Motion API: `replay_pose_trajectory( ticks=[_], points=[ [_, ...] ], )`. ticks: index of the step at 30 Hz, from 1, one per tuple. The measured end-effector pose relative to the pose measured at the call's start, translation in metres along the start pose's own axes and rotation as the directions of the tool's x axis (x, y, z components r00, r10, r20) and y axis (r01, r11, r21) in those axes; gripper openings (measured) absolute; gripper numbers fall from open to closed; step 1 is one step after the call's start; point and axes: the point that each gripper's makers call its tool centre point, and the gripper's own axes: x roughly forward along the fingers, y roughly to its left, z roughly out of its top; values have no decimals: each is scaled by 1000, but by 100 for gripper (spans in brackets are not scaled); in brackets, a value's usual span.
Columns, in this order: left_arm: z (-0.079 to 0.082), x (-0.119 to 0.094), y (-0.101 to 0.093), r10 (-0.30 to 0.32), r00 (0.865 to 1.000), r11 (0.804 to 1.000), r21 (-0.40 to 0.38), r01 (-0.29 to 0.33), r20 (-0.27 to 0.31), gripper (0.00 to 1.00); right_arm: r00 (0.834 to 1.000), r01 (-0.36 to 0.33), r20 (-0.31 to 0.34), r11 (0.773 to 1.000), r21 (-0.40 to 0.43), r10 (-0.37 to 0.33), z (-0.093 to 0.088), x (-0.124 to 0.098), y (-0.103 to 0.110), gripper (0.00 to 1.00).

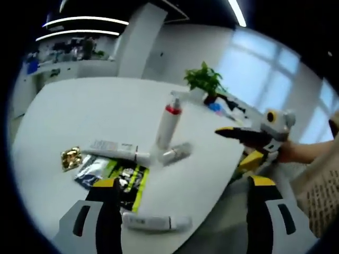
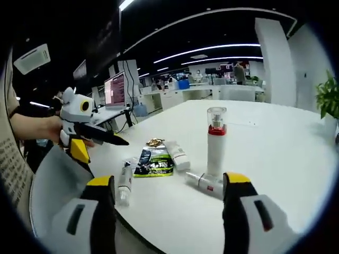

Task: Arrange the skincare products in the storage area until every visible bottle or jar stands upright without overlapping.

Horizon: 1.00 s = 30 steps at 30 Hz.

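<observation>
On the white table, a white bottle with a red band stands upright. A small white bottle lies on its side at its foot. One white tube lies beside dark and green sachets. Another tube lies near the table edge. My left gripper is open and empty, over the sachets' side. My right gripper is open too, held off the edge.
A crumpled gold wrapper lies beyond the sachets. A potted plant stands at the table's far edge, with small items beside it. A laptop sits on a desk behind. The far half of the table is bare.
</observation>
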Motion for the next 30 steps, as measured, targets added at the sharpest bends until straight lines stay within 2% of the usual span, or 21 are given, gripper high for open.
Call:
replay_pose_trajectory(
  ticks=[7, 9, 17, 25, 30],
  points=[
    [-9, -20, 0, 42, 999, 999, -22, -42, 7, 96, 1000, 8, 4, 1000, 5, -8, 2, -4, 2, 83],
    [-10, -26, 2, 68, 998, 997, -44, -67, 12, 97, 1000, 9, 5, 1000, 1, -9, 2, -5, 4, 83],
    [-10, -52, 5, 119, 993, 992, -39, -118, 23, 97, 1000, -13, -11, 999, -38, 13, 0, -3, 10, 84],
    [-12, -64, 6, 164, 986, 986, -47, -162, 41, 97, 1000, 0, 25, 1000, -9, 0, 11, -12, 15, 83],
    [-19, -68, 8, 194, 981, 980, -46, -192, 29, 97, 1000, 4, 31, 1000, -6, -4, 12, -15, 19, 83]
  ],
)
